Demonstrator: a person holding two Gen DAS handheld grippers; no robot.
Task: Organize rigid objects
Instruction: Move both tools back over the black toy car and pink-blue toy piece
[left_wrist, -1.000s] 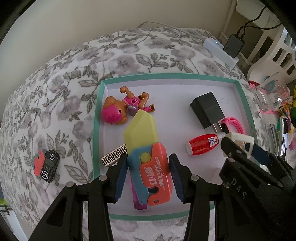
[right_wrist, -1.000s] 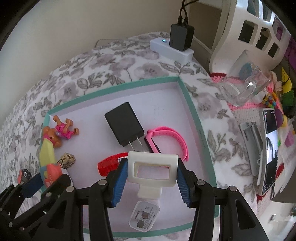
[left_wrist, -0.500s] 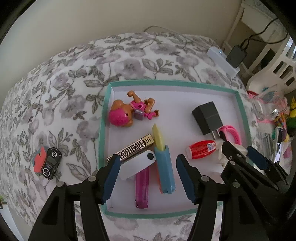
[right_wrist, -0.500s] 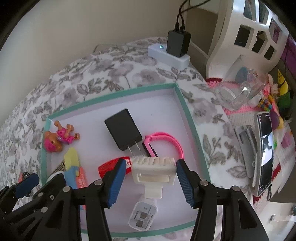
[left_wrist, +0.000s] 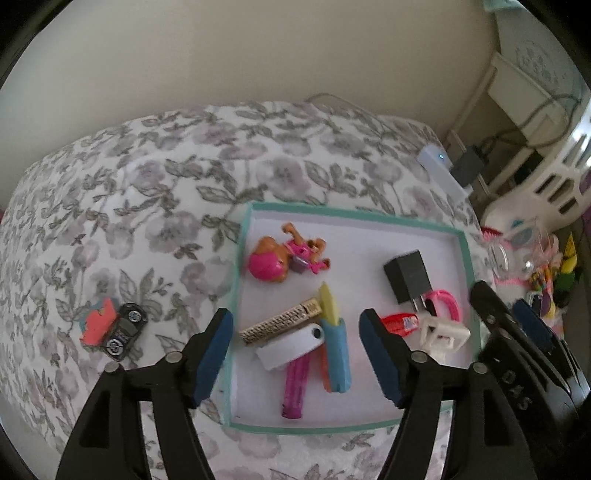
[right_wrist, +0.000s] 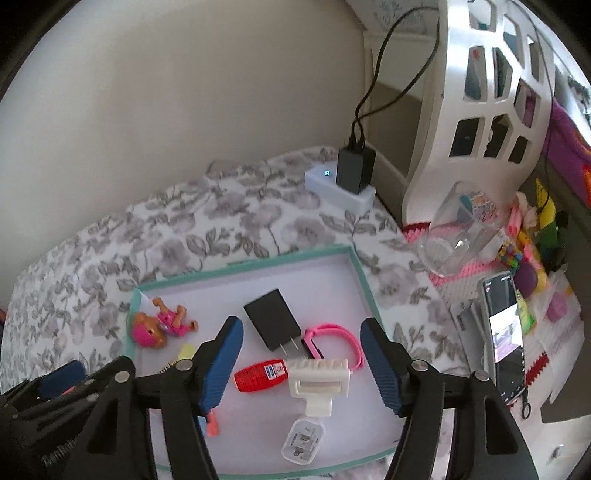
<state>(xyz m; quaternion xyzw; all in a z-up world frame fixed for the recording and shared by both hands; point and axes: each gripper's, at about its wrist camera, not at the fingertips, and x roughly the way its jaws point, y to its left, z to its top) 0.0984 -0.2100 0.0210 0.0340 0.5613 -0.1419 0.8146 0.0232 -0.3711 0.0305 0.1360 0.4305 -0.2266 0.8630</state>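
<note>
Since a second ago: you released both toys and lifted.
Left gripper (left_wrist: 295, 352): your jaws opening, empty, above the blue-and-orange plastic carrot knife (left_wrist: 334, 354), lower centre.
Right gripper (right_wrist: 301, 360): opening, empty, over the white plastic comb clip (right_wrist: 318, 382).
Tray: teal-rimmed white tray (left_wrist: 467, 266) holds both.

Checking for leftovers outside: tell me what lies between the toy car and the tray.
Only bare floral cloth lies between toy car and tray, in the left wrist view.
</note>
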